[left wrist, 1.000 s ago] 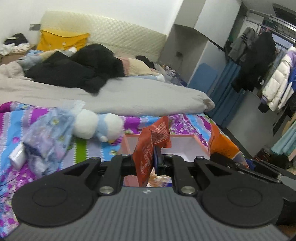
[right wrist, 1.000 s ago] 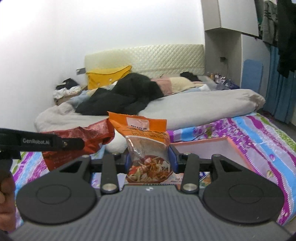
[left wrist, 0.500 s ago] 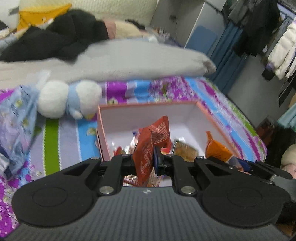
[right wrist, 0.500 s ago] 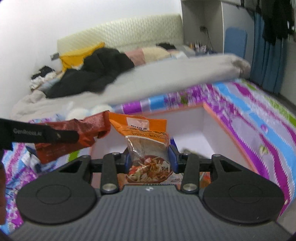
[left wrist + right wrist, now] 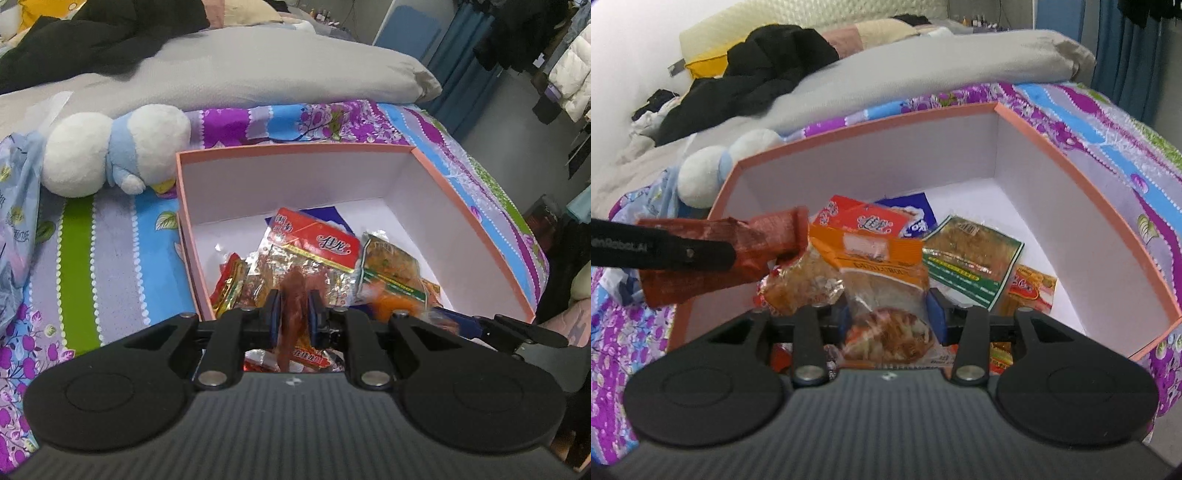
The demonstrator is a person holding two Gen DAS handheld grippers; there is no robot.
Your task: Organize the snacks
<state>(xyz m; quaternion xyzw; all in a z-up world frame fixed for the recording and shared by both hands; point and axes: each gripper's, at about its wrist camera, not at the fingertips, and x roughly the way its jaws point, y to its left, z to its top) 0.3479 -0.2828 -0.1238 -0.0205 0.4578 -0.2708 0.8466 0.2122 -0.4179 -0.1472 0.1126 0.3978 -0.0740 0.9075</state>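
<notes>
A pink open box [image 5: 295, 149] [image 5: 871, 123] sits on the floral bedspread and holds several snack packets. My left gripper [image 5: 293, 314] is shut on a dark red snack packet [image 5: 293, 295] [image 5: 713, 254], held over the box's near left part. My right gripper [image 5: 886, 314] is shut on an orange noodle snack bag [image 5: 882, 280], held over the near middle of the box; it shows blurred in the left wrist view [image 5: 395, 302]. Inside lie a red-labelled bag [image 5: 317, 240], a green-striped packet [image 5: 971, 258] and a blue packet [image 5: 908, 206].
A white and blue plush toy [image 5: 110, 166] lies left of the box. A pale blue plastic bag [image 5: 14, 206] is at the far left. A grey duvet [image 5: 258, 74] and black clothes [image 5: 92, 40] lie behind. The bed edge [image 5: 524, 229] drops off at the right.
Both grippers have tilted down and moved over the box with their packets. The box interior has come into full view. The red packet looks blurred between the left jaws.
</notes>
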